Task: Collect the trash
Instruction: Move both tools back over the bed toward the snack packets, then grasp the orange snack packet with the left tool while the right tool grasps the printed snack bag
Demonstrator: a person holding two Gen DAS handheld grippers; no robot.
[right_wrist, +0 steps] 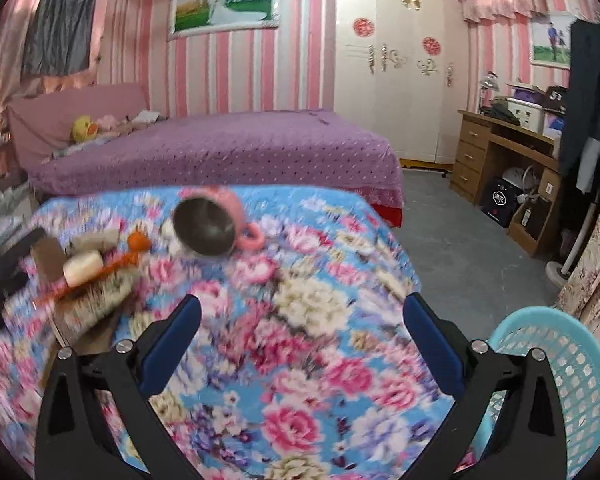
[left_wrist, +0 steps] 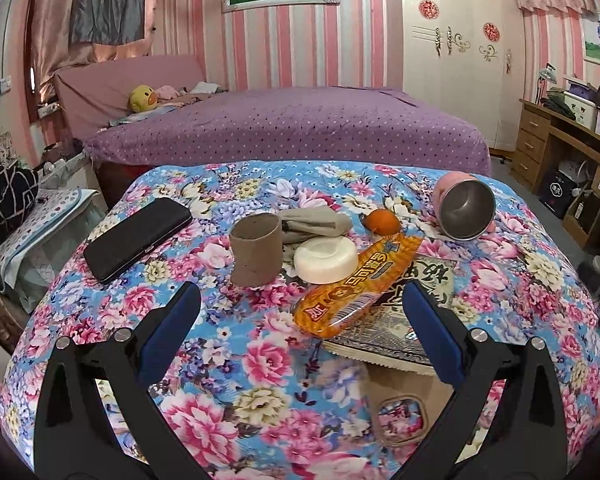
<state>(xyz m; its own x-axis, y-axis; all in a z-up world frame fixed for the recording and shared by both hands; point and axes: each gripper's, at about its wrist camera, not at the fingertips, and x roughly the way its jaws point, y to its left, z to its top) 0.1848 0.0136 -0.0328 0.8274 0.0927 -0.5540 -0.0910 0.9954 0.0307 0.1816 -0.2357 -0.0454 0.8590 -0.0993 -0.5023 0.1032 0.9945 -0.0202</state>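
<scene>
A: Why is the left gripper (left_wrist: 302, 312) hanging low over the worktop (left_wrist: 260, 360)?

B: Probably lining up on the orange wrapper (left_wrist: 356, 284), which lies just right of the white soap (left_wrist: 325, 260). Its fingers are spread wide, holding nothing.

A: And the right gripper (right_wrist: 302, 314)?

B: Also wide apart and empty. The blue basket (right_wrist: 572, 380) sits right of it, off the worktop's edge; nothing visible inside. Behind the soap, the pink mug (left_wrist: 466, 210) lies tipped over, empty.

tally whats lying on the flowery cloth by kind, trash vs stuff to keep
Trash: 3 - brown cardboard tube, orange peel scrap, orange plastic snack wrapper
Keep: 6 - black phone case, grey folded cloth, white round soap bar, pink steel-lined mug, patterned book, brown card
Total: 9
</scene>
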